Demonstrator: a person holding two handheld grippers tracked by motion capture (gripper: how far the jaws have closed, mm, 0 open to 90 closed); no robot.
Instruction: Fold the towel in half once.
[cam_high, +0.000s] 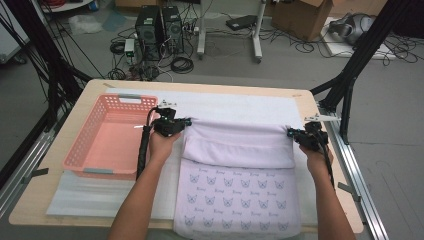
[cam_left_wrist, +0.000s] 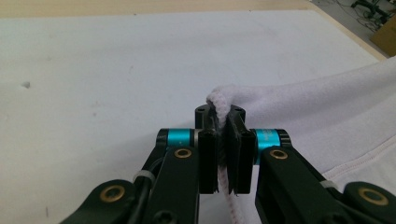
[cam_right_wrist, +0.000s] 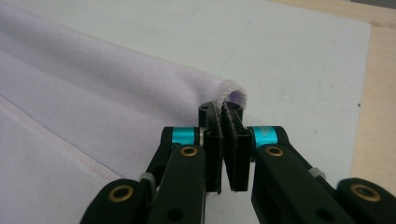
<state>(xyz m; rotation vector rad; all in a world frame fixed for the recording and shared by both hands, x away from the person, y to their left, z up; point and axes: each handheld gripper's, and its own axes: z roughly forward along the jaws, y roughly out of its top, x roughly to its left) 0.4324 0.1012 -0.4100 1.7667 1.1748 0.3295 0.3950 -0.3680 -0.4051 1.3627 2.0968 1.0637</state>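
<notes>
Left gripper (cam_left_wrist: 223, 154) pads hide the pinched towel (cam_left_wrist: 327, 107) edge.

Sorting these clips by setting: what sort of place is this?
Probably a lab or workshop rigged for recording, not a home: computer towers and loose cables on the bare floor, black frame struts around the table, cardboard box.

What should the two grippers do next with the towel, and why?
Probably carry the pinched edge toward the person and lay it down on the printed part. The left gripper and the right gripper are each shut on a far corner of the towel, and that edge is already lifted and curled over, so a fold looks half made.
</notes>
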